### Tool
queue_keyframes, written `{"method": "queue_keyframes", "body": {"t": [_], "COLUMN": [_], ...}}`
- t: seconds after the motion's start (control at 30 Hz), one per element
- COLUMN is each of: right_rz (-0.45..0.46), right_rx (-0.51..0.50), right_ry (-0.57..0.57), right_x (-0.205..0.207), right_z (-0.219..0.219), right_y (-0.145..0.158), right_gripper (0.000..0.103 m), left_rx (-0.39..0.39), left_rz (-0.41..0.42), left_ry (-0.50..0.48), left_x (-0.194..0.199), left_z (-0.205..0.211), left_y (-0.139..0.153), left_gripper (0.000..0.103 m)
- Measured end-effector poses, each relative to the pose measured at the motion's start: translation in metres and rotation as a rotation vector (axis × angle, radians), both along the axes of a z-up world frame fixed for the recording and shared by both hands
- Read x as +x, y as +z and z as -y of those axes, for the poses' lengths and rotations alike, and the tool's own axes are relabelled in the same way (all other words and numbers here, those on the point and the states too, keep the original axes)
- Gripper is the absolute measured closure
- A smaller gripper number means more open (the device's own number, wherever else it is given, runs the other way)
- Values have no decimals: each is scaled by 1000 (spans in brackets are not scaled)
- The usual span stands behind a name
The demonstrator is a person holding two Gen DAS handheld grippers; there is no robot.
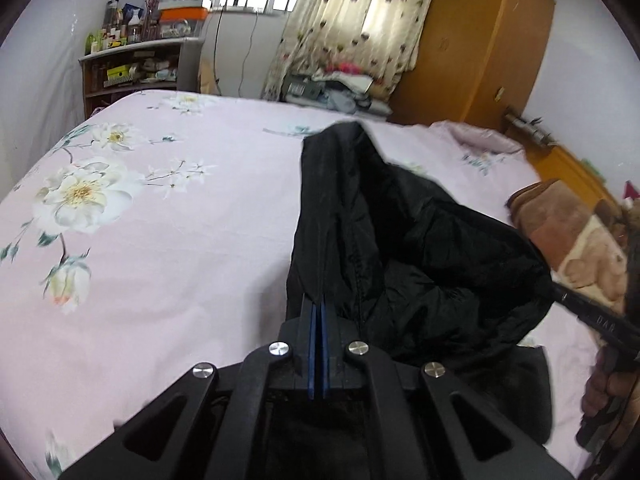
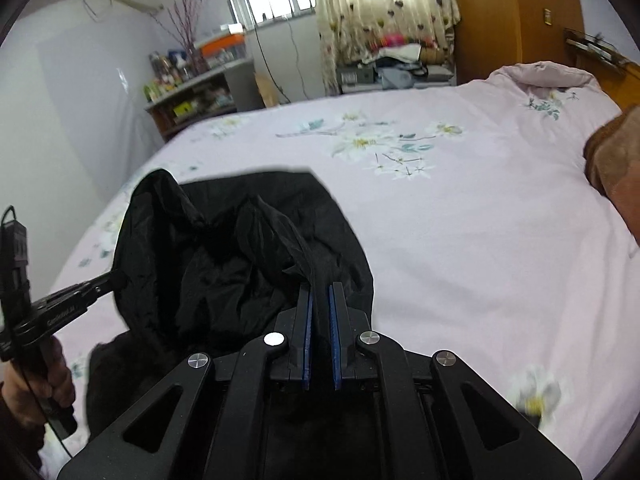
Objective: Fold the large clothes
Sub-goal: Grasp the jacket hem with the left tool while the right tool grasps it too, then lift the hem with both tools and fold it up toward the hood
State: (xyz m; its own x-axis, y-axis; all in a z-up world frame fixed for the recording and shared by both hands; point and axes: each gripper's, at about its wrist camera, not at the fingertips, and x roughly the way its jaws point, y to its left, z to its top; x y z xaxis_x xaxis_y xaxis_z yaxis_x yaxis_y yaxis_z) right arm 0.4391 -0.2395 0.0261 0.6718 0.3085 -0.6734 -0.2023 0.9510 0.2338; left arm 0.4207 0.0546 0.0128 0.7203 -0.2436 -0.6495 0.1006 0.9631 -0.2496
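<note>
In the left wrist view, the left claw (image 1: 319, 307) pinches an edge of the black garment (image 1: 404, 248), whose long fold runs away from the camera over the bed (image 1: 180, 240). In the right wrist view, the right claw (image 2: 320, 292) pinches another bunched edge, the garment sagging leftward between both claws.

Both tools matte black, blue pads (image 1: 325, 336), round silver screws (image 2: 275, 338); white lettering and a thin black cable (image 2: 24, 376) on left tool (image 2: 116, 278)
</note>
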Motion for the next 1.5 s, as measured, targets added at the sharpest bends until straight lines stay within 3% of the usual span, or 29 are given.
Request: {"method": "queue_keyframes", "body": {"t": [0.17, 0.53, 0.67, 0.77, 0.8, 0.9, 1.1, 1.13, 1.17, 1.2, 1.4, 1.47, 1.5], "right_rz": [7, -191, -173, -153, -156, -201, -365, -385, -395, -402, -426, -435, -432], "right_rx": [33, 60, 111, 210, 252, 345, 357, 350, 325, 281, 260, 273, 270], "right_ry": [-2, 10, -5, -23, -23, 5, -9, -12, -12, 0, 38, 46, 49], "right_x": [-71, -150, -160, -158, -154, -139, -115, -115, -121, -125, -146, -148, -148], "right_z": [13, 28, 39, 47, 48, 39, 8, 3, -5, -15, -40, -46, -48], "right_y": [0, -58, -50, -36, -32, -36, -82, -88, -93, -98, -128, -133, -134], "right_gripper": [96, 96, 80, 52, 52, 52, 52, 57, 84, 89, 93, 93, 93], "left_rx": [3, 16, -37, -80, -87, -111, -66, -57, -55, -57, -71, -49, -18], "left_rz": [22, -120, -153, -131, -123, -114, -99, -103, -107, -115, -174, -176, -170], "left_ry": [-27, -15, 56, 95, 101, 74, -31, -43, -51, -60, -75, -74, -73], "left_x": [-57, -143, -169, -182, -185, -181, -159, -156, -155, -154, -157, -159, -160], "left_z": [4, 0, -19, -31, -32, -26, 10, 15, 19, 22, 32, 34, 36], "left_y": [5, -35, -37, -29, -27, -21, -19, -22, -23, -26, -50, -57, -63], "left_gripper": [101, 100, 100, 100, 100, 99, 98, 98, 98, 98, 98, 97, 92]}}
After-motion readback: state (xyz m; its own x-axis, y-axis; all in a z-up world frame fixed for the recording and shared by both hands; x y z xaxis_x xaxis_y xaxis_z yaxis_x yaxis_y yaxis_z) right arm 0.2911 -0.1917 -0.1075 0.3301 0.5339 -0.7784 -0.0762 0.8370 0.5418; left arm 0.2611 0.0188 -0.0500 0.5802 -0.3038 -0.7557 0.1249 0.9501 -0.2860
